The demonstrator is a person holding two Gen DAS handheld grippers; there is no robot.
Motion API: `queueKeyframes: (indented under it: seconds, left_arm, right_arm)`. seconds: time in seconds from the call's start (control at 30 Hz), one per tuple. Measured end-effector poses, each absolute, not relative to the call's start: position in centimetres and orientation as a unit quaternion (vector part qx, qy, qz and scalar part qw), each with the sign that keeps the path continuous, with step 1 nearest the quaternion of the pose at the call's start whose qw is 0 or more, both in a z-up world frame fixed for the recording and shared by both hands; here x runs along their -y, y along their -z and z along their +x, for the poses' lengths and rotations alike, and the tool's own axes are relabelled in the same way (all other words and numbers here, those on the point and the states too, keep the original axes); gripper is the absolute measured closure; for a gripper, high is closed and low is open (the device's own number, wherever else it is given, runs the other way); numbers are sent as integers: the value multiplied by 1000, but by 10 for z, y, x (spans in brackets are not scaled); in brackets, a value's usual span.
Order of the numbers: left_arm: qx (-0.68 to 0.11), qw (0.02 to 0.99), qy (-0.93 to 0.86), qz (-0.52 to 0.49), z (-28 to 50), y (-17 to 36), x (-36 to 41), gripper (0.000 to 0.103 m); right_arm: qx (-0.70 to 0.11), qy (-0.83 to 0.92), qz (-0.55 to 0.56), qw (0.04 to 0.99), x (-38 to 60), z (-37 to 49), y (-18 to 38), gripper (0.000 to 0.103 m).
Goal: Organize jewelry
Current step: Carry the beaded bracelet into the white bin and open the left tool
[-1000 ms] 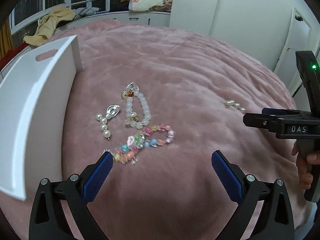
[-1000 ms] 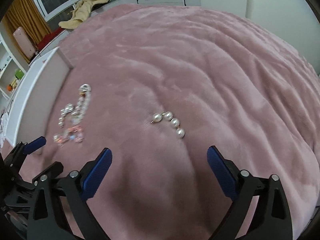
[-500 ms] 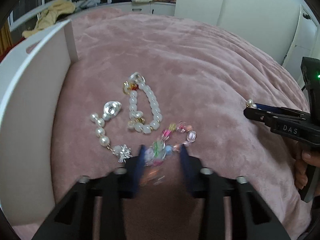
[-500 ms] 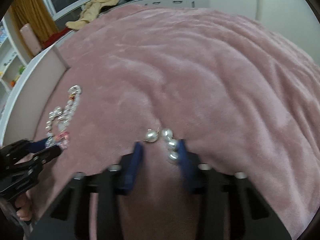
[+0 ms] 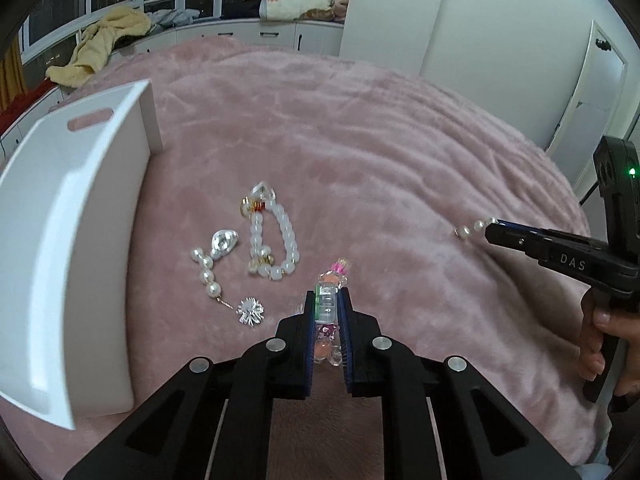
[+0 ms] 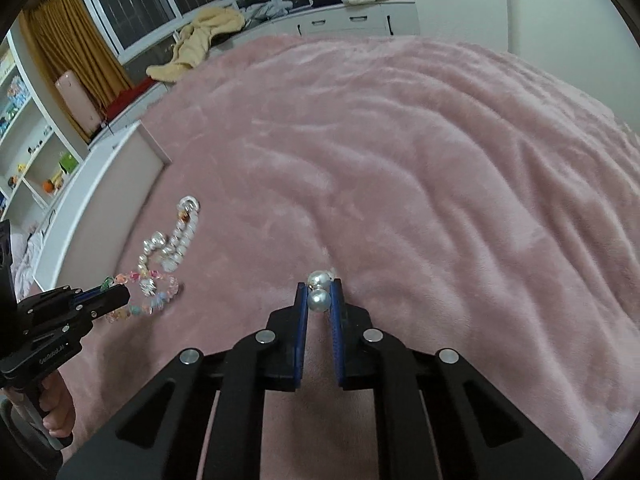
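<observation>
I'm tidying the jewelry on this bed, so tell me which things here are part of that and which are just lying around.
Part of the job:
- colourful bead bracelet, in the left gripper
- pearl earring, in the right gripper
- white bead bracelet
- second pearl earring
- sparkly silver charm
- white tray

Just lying about:
- yellow towel
- pink blanket

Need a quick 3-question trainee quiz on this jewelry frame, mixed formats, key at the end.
1. True or false: the left gripper is shut on the colourful bead bracelet.
2. What does the right gripper hold? A) pearl earring B) white bead bracelet C) silver starburst charm
3. Fill in: the white tray sits on the pink ____.

Key: 1 true; 2 A; 3 blanket.
</observation>
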State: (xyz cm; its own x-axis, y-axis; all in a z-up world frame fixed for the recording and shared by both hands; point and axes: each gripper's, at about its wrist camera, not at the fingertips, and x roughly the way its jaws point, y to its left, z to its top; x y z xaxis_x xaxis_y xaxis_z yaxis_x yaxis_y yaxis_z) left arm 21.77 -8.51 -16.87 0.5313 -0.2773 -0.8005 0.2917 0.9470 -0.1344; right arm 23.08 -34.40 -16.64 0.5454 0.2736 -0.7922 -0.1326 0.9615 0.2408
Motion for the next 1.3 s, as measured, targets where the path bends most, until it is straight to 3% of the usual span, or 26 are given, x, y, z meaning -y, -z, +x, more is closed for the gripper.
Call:
queueKeyframes:
  seconds: [0.43,0.77,1.3]
  left_arm:
    - [-408,901,146,-2,209,95,50,88]
    - [-382,919,96,2,206,51,-18,87]
    - [-435,900,4,-31,202,101,-127,88]
  right_arm:
    - [-422,-133,50,896,316,222,88,91]
    - [-405,-190,20,894,231,240,52,91]
    - [-433,-318,-26,843,43,273,69,91]
